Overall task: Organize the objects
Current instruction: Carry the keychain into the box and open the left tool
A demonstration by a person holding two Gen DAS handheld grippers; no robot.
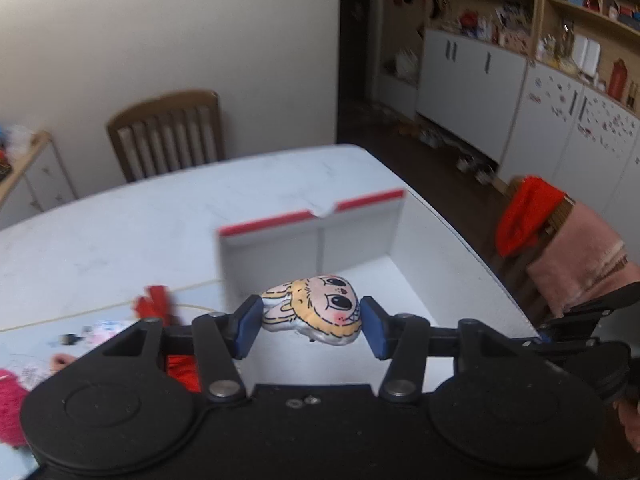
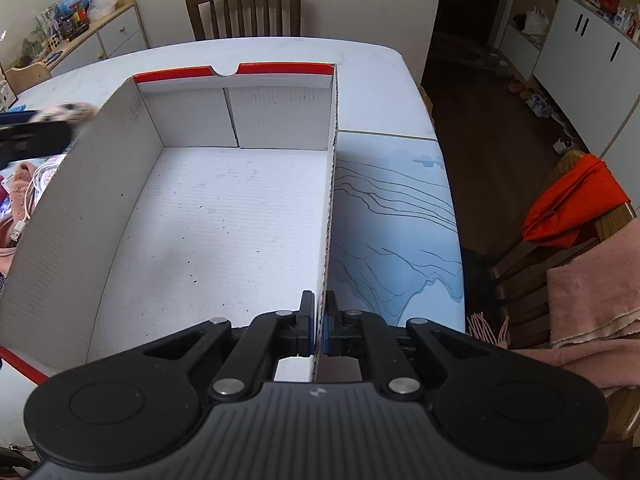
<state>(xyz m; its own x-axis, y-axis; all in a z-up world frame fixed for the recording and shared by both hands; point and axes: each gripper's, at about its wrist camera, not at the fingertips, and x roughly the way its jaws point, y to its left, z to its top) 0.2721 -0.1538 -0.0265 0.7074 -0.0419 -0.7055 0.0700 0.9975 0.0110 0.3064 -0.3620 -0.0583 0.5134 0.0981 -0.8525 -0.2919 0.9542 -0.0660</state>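
Observation:
My left gripper (image 1: 311,326) is shut on a small flat plush toy (image 1: 316,310) with a cartoon face, held in the air over the left wall of the white cardboard box (image 1: 360,236). In the right wrist view the box (image 2: 224,216) is open and holds nothing, with a red-edged far wall. My right gripper (image 2: 319,330) is shut on the box's right wall (image 2: 330,200) near its front corner. The left gripper (image 2: 32,136) with the toy (image 2: 66,112) shows blurred at the left edge, just outside the box.
The box stands on a white table (image 2: 368,92) with a blue printed mat (image 2: 392,220). Loose items, a white cable (image 2: 28,200) and pink cloth (image 2: 16,184) lie left of the box. Wooden chairs stand at the far side (image 2: 244,8) and right (image 2: 580,232), with red and pink cloths.

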